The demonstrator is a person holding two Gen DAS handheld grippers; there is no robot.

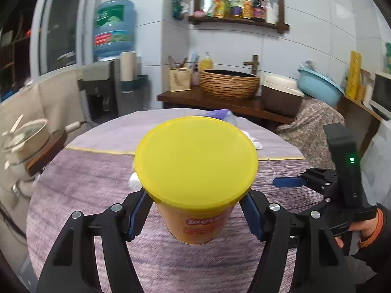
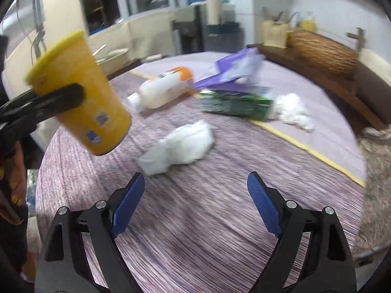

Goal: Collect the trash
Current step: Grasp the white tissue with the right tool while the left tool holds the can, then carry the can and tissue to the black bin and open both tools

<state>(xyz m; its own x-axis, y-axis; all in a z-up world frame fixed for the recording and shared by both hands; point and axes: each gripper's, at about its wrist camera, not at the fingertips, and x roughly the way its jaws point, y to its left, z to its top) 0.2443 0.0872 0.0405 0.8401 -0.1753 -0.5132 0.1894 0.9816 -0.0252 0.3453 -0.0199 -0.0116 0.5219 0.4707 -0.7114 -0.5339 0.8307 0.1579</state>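
My left gripper (image 1: 195, 210) is shut on an orange chip cup with a yellow lid (image 1: 195, 161) and holds it above the round table. The cup also shows at the left of the right wrist view (image 2: 80, 92), tilted, clamped by a black finger. My right gripper (image 2: 195, 188) is open and empty above the table, just short of a crumpled white tissue (image 2: 180, 144). Farther off lie a white bottle with an orange cap (image 2: 161, 90), a purple packet (image 2: 234, 68), a green carton (image 2: 237, 102) and a second white wad (image 2: 293, 112).
The table has a purple striped cloth (image 2: 220, 219) with a yellow stripe. A wooden counter (image 1: 244, 105) behind holds a wicker basket (image 1: 229, 83), a brown box and a blue basin. A water dispenser (image 1: 112, 48) stands at the back left. A pot sits on a stand at the left.
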